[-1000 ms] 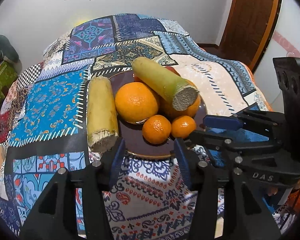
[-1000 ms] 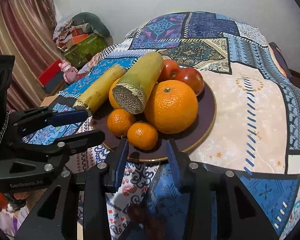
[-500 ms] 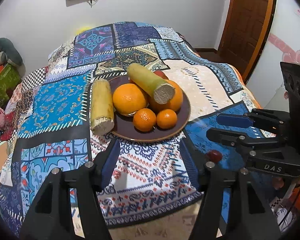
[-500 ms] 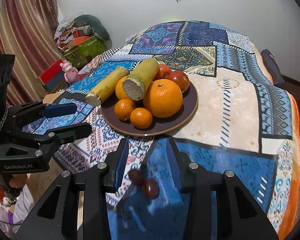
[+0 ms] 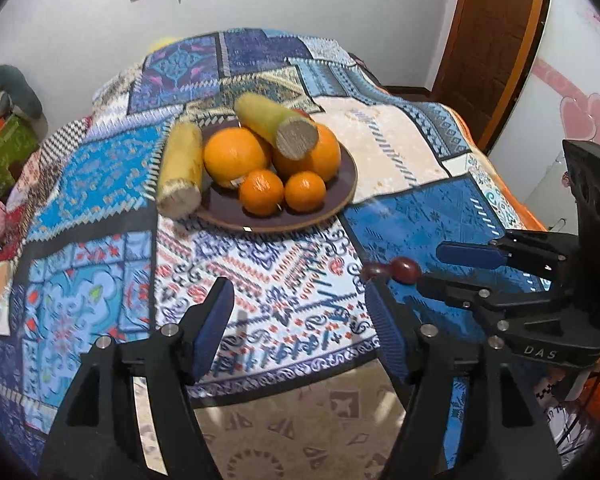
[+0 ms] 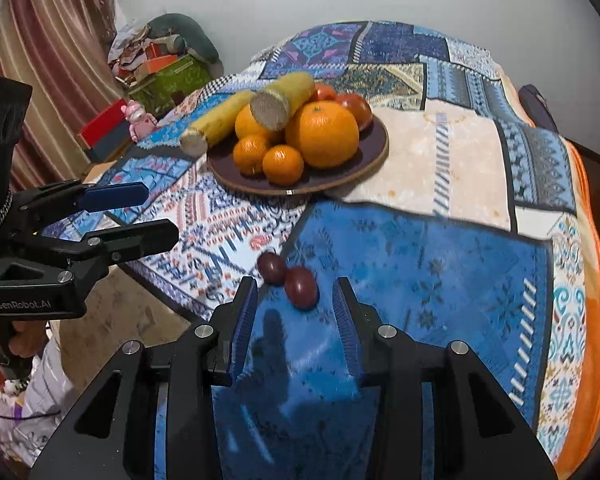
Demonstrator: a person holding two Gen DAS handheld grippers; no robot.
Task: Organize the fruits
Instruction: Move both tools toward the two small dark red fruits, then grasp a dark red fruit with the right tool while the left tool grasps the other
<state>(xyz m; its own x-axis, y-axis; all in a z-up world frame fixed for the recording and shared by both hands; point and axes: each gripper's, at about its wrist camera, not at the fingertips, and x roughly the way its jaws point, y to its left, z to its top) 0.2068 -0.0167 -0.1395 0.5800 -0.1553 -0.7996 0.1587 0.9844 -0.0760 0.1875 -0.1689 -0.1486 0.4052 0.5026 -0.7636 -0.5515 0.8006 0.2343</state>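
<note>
Patchwork cloth (image 6: 440, 260) in blues and creams covers the table, with a white wall behind and clutter off to the left. Furthest left, one sugarcane piece (image 6: 216, 122) lies with its cut end hanging off the rim of the brown plate (image 6: 374, 148), and a second sugarcane piece (image 6: 284, 98) is propped on the pile of oranges (image 6: 328, 134), two small mandarins (image 6: 282, 164) and tomatoes (image 6: 356, 106). That stack looks unsteady; a nudge to the plate could roll the upper cane off.

Nearer the front edge, two dark red plums (image 6: 300, 286) sit touching each other on the blue patch, well apart from the plate. The left gripper (image 5: 300, 312) hangs spread wide and empty over the table edge. The right gripper (image 6: 296, 296) is also wide and empty, with the nearer plum just ahead between its fingertips. Closing here would likely catch only one plum and knock its neighbour, which is round enough to roll off the near edge. Squeezing hard could bruise soft fruit.
</note>
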